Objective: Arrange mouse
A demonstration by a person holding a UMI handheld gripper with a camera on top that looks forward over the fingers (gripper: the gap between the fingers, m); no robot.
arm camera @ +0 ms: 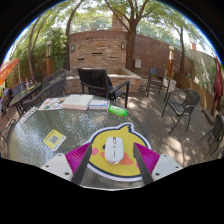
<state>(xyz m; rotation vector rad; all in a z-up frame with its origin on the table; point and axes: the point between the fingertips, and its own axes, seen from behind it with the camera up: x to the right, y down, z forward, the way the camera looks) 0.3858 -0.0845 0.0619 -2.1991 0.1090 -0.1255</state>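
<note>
Where the two fingers reach forward, the tongs (113, 162) stand apart, magenta pads (77, 155) facing inward, gripping nothing.

Item one: mouse (114, 149), white, lying between the fingers with a gap at either side, resting on its own support. Whether the pads touch it cannot be told for certain; they appear clear of it.

Item two: mouse mat (112, 134), yellow with a darker printed pattern, lying flat under the mouse and extending just ahead of the fingers.

Item three: bench (70, 120), glass-topped and reflective, carrying all the above.

Item four: small yellow card (54, 139), flat on the bench, beside the left finger and a little ahead.

Item five: green object (118, 111), small, beyond the mat.

Item six: stack of papers or books (78, 101), pale, farther beyond the mat toward the left.

Item seven: dark chair (100, 84), at the far side of the bench.

Item eight: further chairs (183, 103), off to the right, well apart from the bench.

Item nine: brick wall (100, 50) and trees behind, outdoors.
</note>
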